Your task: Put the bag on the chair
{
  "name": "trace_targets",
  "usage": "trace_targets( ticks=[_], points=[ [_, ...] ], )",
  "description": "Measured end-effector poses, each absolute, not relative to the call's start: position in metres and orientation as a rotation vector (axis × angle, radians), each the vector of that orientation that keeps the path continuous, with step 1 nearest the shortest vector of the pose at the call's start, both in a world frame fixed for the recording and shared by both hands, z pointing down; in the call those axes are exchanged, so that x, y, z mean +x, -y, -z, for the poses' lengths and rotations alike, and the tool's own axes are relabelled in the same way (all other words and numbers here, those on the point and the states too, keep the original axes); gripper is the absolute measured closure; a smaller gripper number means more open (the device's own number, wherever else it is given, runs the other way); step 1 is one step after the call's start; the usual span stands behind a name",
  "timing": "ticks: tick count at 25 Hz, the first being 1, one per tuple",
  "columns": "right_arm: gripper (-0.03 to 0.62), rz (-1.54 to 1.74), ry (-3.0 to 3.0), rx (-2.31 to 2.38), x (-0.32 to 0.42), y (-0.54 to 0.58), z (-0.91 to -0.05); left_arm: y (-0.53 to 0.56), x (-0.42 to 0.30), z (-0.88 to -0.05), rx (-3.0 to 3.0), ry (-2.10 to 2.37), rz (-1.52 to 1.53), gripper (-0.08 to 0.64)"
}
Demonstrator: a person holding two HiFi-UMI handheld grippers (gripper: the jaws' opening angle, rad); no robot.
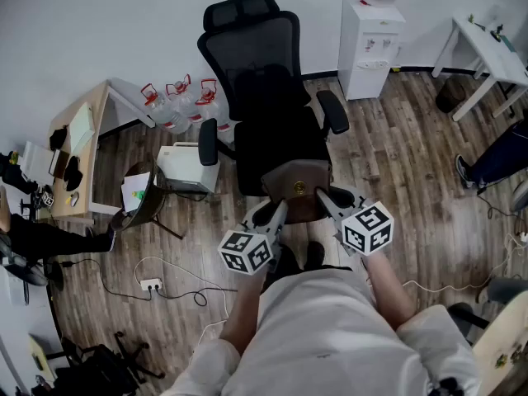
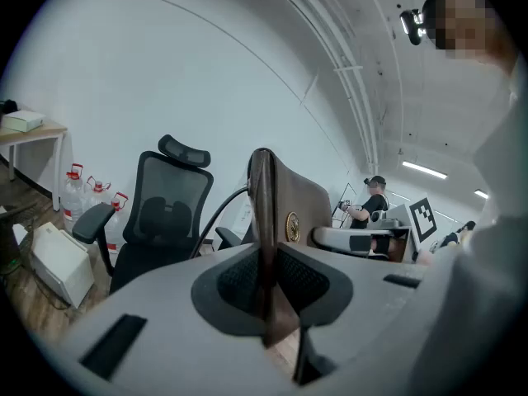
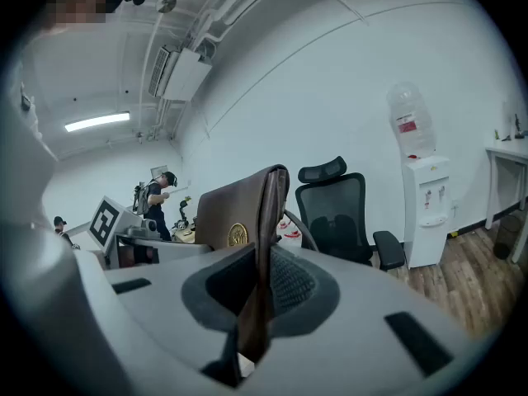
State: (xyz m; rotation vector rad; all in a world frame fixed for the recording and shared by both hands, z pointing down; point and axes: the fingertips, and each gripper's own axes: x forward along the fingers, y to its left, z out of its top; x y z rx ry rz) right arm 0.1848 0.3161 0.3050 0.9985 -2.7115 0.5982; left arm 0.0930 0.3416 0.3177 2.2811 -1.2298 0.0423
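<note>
Both pairs of jaws are clamped on the flat brown leather-look bag (image 1: 295, 190), the left gripper (image 1: 275, 210) and right gripper (image 1: 327, 198) each pinching one side edge, just before the black mesh office chair (image 1: 264, 97). The bag seems light, thin and semi-stiff, so these edge grips suit it.

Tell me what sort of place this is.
Most likely an office or workroom: a black mesh office chair, a water dispenser against the wall, spare water jugs on the floor, and a cluttered desk.

Brown bag (image 1: 285, 178) with gold emblem (image 1: 299, 188), black mesh chair (image 1: 257, 64), white water dispenser (image 1: 370, 49)
</note>
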Motion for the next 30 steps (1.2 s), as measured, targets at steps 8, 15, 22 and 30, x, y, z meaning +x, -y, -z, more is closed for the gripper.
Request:
trace_targets(
  ticks=[8,15,22,30],
  points=[
    [0.555,-0.595,2.71,0.98,0.185,-0.324,-0.308,-0.351,0.095,-0.32,2.29,1.234,-0.066,0.512],
    [0.551,-0.571,2.708,0.954,0.185,-0.329,-0.311,-0.355,0.096,-0.323,2.28,1.241,-0.081,0.512],
    [0.538,-0.576,2.697,0.936,0.187,-0.33,-0.315,-0.354,0.097,-0.326,2.278,1.228,-0.095,0.512],
    [0.535,-0.618,2.667,0.939,0.181,-0.325,-0.321,-0.353,0.091,-0.331,2.272,1.206,-0.112,0.511]
  ],
)
